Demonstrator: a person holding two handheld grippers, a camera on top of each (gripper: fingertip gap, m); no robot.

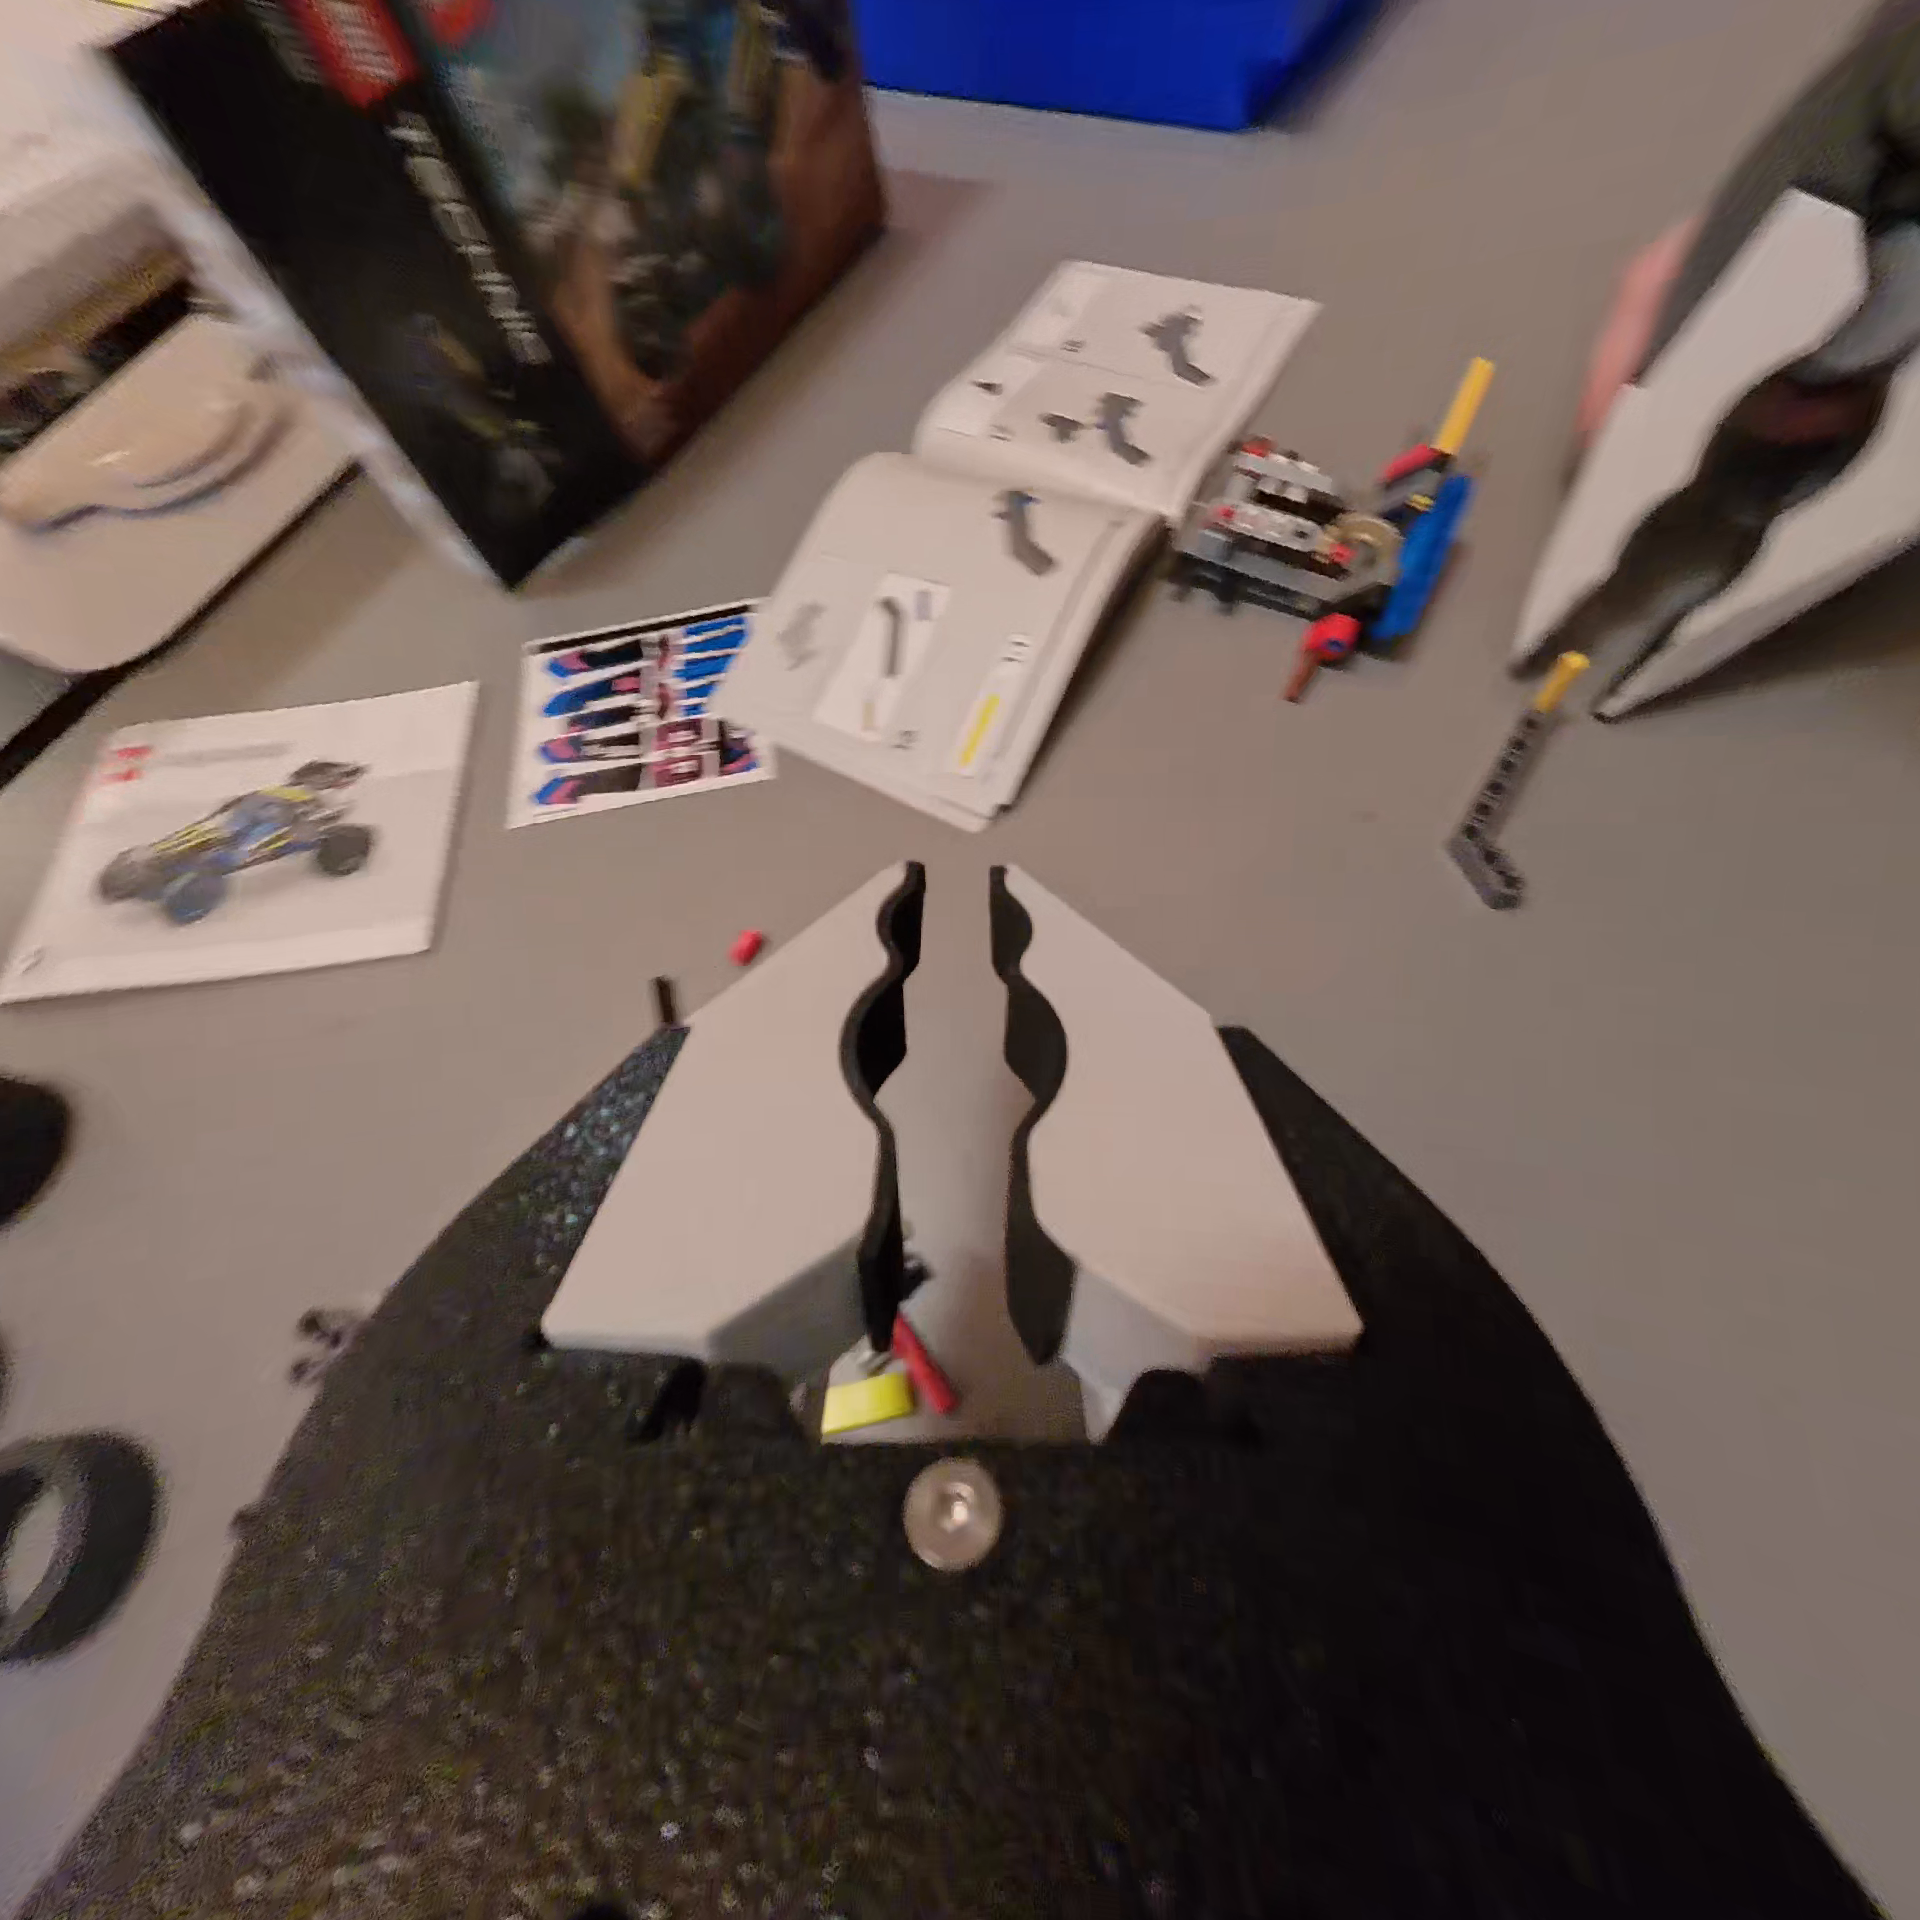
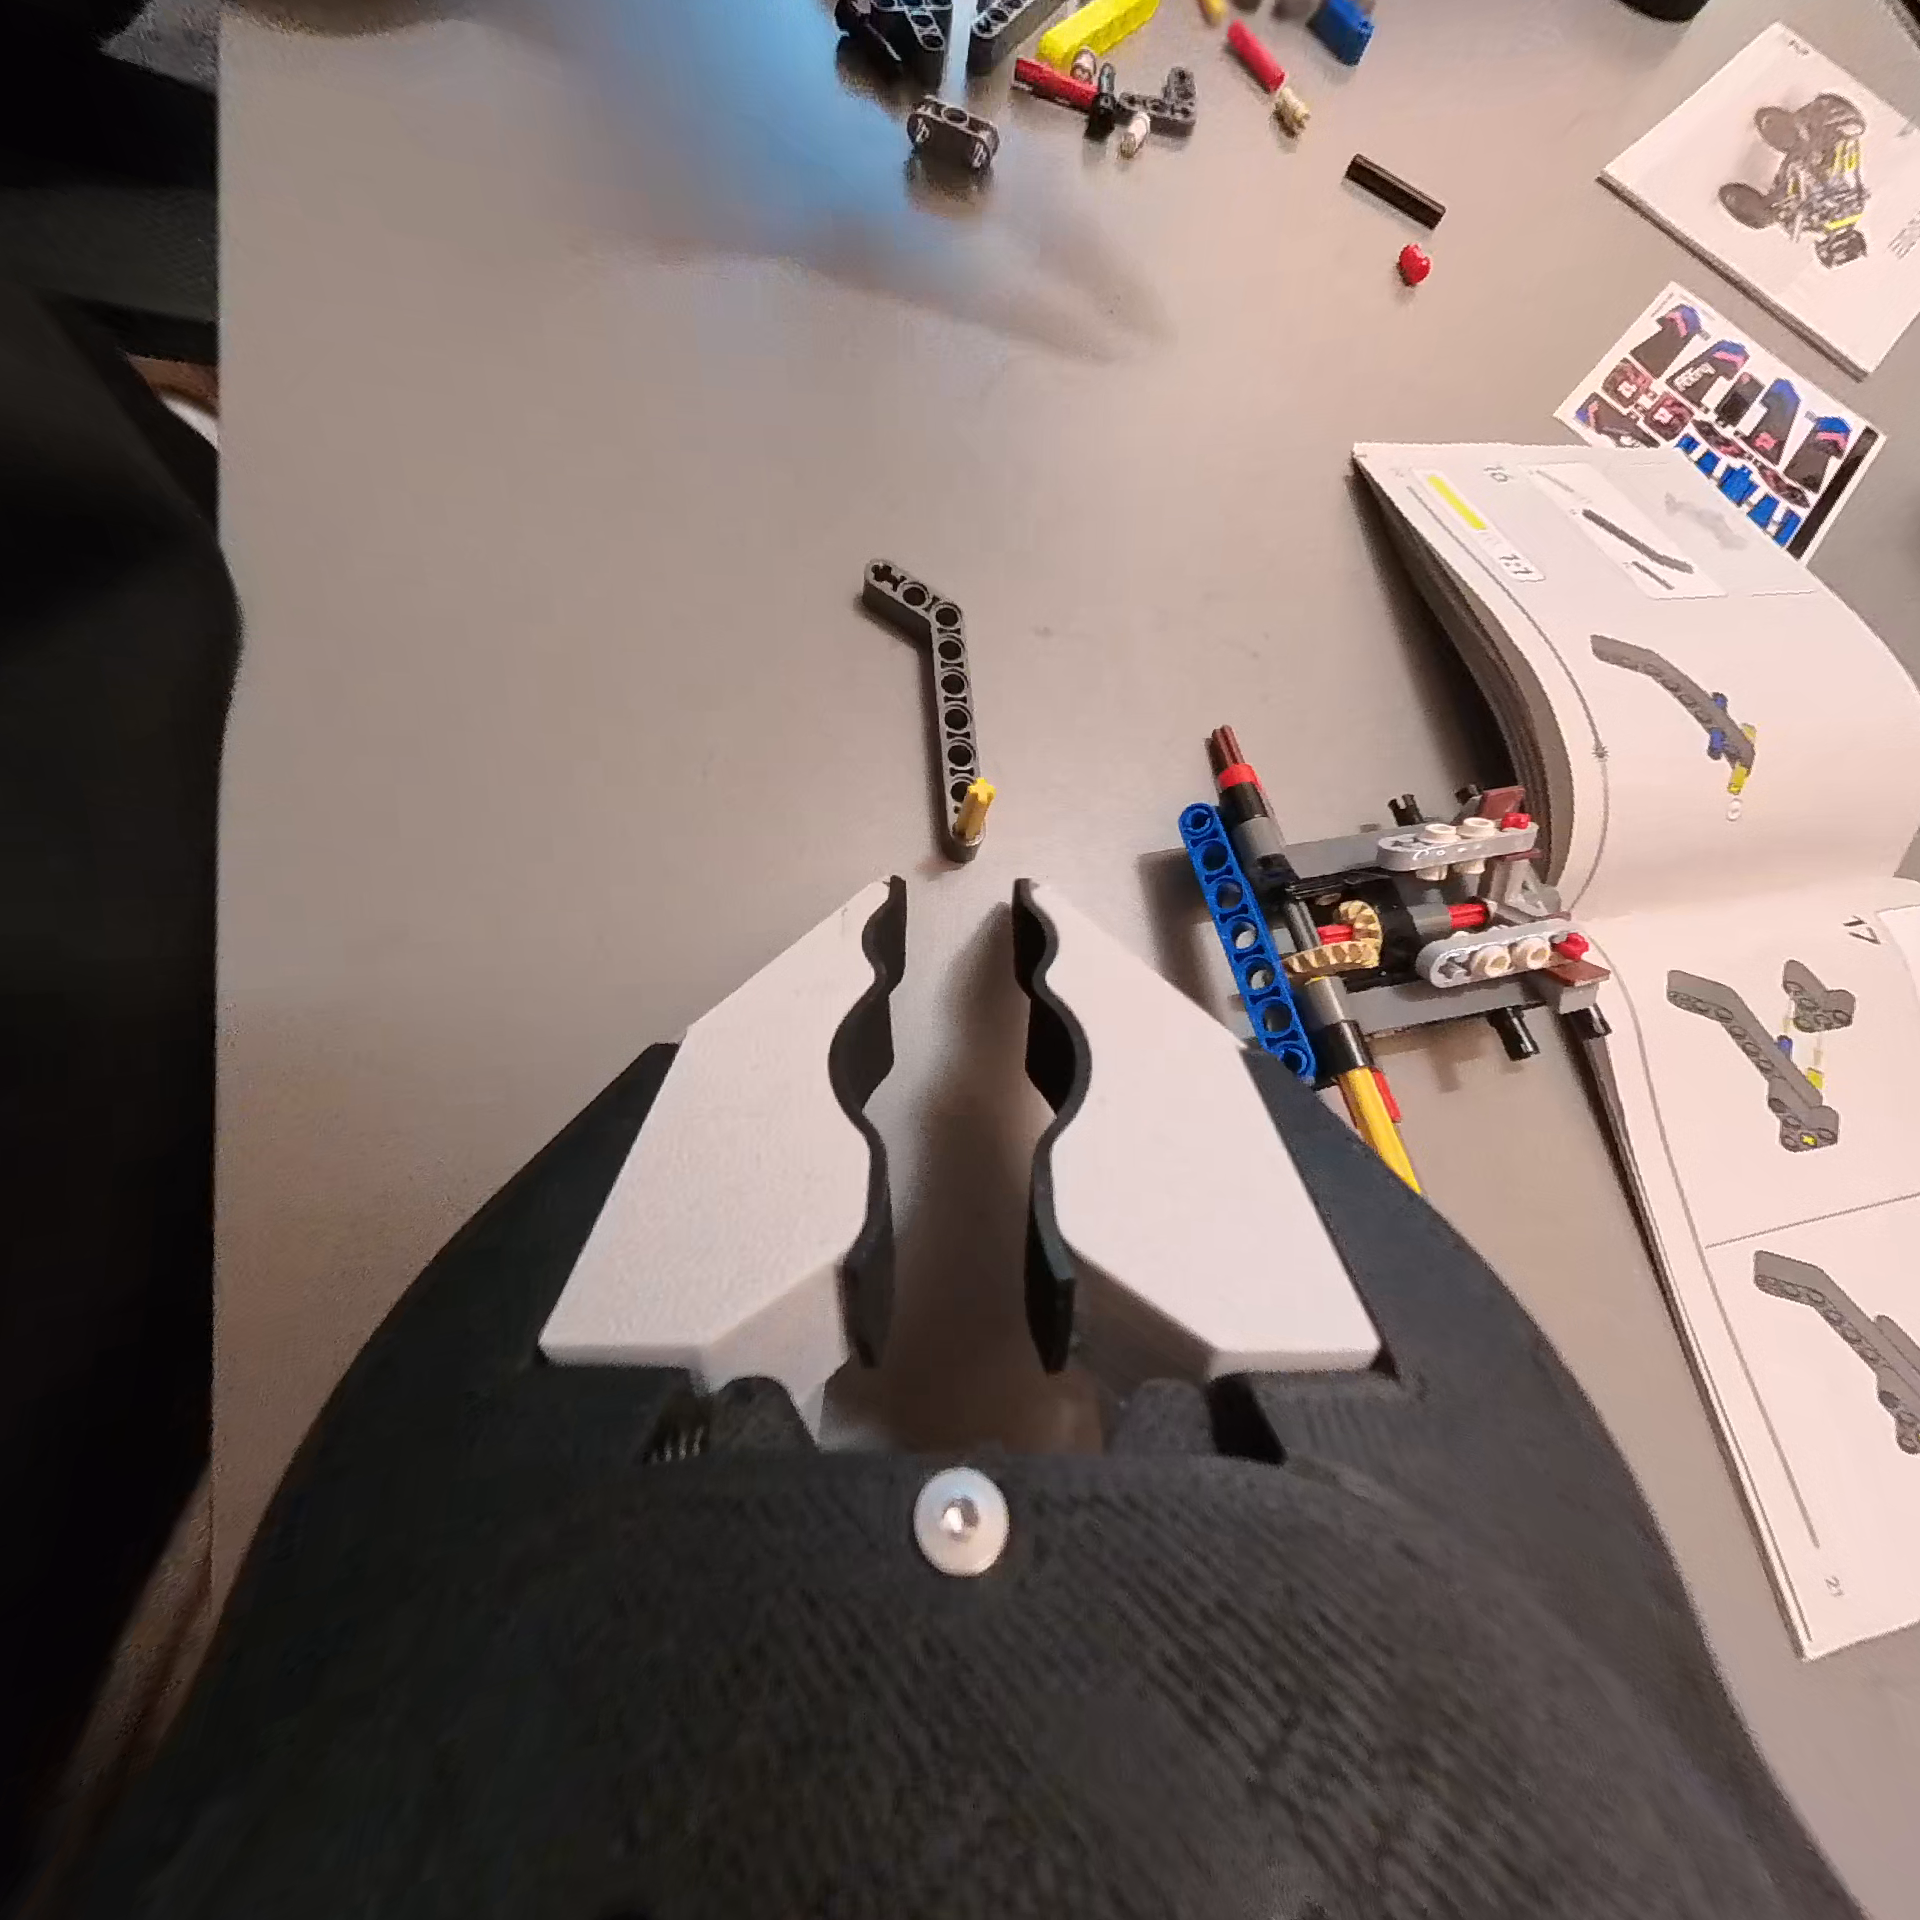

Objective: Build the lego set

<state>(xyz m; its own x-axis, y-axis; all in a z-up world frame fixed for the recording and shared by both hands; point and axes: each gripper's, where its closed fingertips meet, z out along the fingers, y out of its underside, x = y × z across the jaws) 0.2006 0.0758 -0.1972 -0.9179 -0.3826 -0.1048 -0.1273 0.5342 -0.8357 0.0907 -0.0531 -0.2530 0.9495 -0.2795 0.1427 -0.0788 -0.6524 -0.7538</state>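
Note:
My right gripper point(image 2: 956, 894) is open and empty. Its tips hover just short of a bent dark grey beam point(image 2: 940, 696) with a yellow pin point(image 2: 975, 805) in its near end. The partly built assembly point(image 2: 1382, 935), with a blue beam and a yellow axle, lies to the right of the fingers. My left gripper point(image 1: 951, 883) is open with a narrow gap, over bare table. The left wrist view shows the bent beam point(image 1: 1507, 800), the assembly point(image 1: 1320, 540) and the right gripper point(image 1: 1714, 499) at far right. Small red and yellow pieces point(image 1: 883, 1387) show through the gap at the finger bases.
An open instruction booklet point(image 2: 1714, 935), a sticker sheet point(image 2: 1725, 436) and a second booklet point(image 2: 1766, 187) lie at the right. Loose parts point(image 2: 1101, 73) are piled at the far edge. The set's box point(image 1: 540, 260) stands far left and a tyre point(image 1: 62, 1538) lies near left. One gripper's finger ends stand about 20 centimeters off the other's.

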